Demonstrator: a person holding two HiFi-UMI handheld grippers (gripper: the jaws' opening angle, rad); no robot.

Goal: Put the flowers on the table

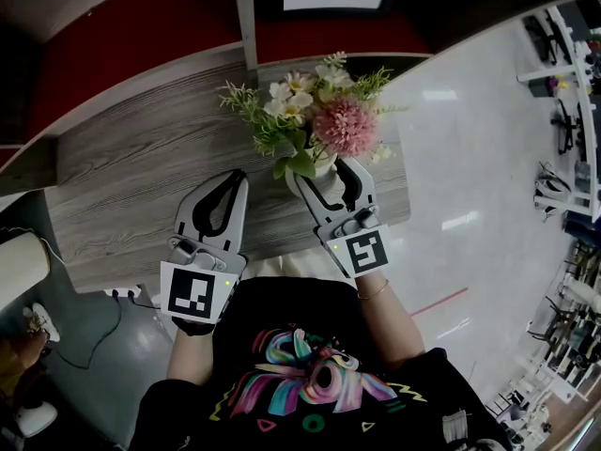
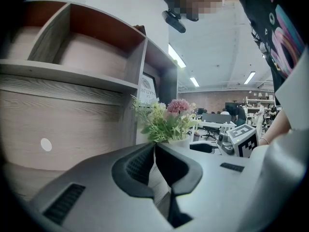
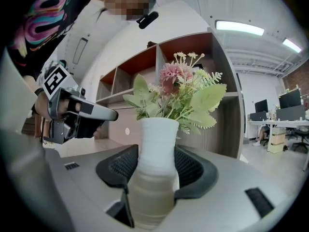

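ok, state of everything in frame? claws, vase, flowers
left claw: shut, nothing in it, over the table
right claw: shut on the vase
vase: upright, gripped on both sides; base hidden, so can't tell if it's set down
flowers: standing in the vase

I stand over a grey wood-grain tabletop (image 1: 141, 177) set against an open shelf unit (image 2: 96, 37) with red-brown backs. To my right lies glossy pale floor (image 1: 470, 148). Strip lights (image 3: 240, 27) glow overhead, and office desks (image 3: 277, 124) stand far off.
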